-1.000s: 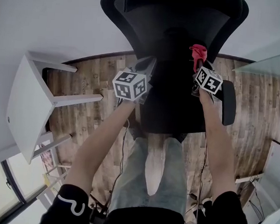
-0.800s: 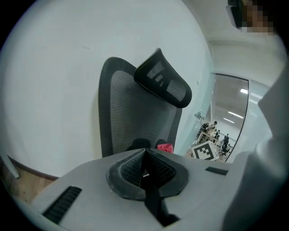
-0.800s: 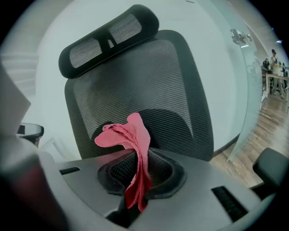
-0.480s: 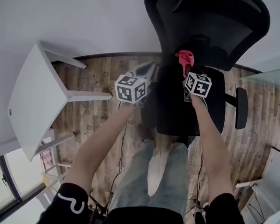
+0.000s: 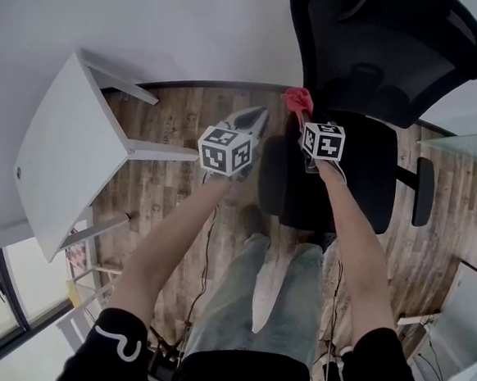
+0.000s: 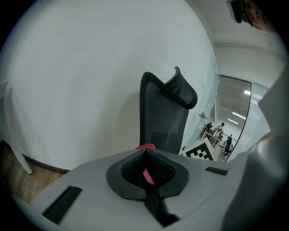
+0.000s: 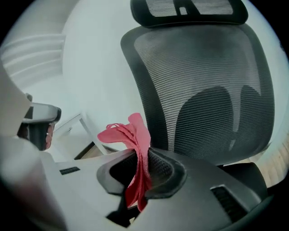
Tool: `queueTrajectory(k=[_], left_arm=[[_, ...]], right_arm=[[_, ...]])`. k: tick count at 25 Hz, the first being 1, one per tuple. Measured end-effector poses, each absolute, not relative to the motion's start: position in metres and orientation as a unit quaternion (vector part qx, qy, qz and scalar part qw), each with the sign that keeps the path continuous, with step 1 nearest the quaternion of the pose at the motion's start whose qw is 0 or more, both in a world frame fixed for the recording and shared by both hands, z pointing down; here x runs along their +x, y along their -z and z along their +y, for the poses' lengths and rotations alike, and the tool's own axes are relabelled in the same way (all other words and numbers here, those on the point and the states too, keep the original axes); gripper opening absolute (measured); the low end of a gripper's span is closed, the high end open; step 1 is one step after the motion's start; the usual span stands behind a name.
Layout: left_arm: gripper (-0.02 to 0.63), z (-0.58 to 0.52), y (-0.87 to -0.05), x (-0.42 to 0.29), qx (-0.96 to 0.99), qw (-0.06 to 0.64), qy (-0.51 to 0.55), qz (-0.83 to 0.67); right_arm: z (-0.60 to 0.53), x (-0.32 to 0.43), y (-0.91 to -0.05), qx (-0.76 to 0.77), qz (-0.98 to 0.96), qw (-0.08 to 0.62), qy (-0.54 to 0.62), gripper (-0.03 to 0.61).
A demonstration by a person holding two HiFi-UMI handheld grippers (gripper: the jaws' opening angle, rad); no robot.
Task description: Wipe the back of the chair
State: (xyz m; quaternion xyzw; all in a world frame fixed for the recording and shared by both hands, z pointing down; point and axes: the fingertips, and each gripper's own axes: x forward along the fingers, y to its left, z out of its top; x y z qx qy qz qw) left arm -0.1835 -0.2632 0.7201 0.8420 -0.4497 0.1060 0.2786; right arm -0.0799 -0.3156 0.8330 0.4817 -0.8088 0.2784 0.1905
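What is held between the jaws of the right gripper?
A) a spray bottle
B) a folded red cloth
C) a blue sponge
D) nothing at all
B: in the right gripper view, the jaws of the right gripper are closed on the red cloth, which sticks up in front of the mesh chair back.

1. The chair [image 5: 380, 57] was black, and its back was a fine ribbed mesh with darker shapes showing through.
2. The cloth [image 7: 137, 135] was a plain pinkish red.
3. The left gripper [image 5: 255, 119] and right gripper [image 5: 305, 119] had pale grey bodies with black textured pads. Each carried a white cube bearing black square markers.
4. The floor [image 5: 164, 196] was brown wood planking, streaked with lighter and darker grain.
5. The desk [image 5: 60, 155] was white and the wall [image 5: 153, 23] a pale grey-white.
6. The person wore light blue jeans [image 5: 229, 308] and black sleeves [image 5: 110, 356], the left one with a white curved mark.
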Motion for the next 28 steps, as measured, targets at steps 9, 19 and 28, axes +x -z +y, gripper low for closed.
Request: queueTrajectory(k=[9, 19, 28], left_arm=[[0.025, -0.26, -0.721, -0.174, 0.844, 0.276, -0.112, -0.446], [0.025, -0.271, -0.718, -0.119, 0.851, 0.267, -0.125, -0.435], [0.025, -0.286, -0.716, -0.044, 0.854, 0.266, -0.123, -0.429]], right_arm=[[-0.326, -0.055, -0.84, 0.498, -0.796, 0.196, -0.281, 0.066], [-0.348, 0.015, -0.846, 0.538, -0.77, 0.191, -0.286, 0.066], [-0.365, 0.13, -0.842, 0.574, -0.743, 0.179, -0.293, 0.066]])
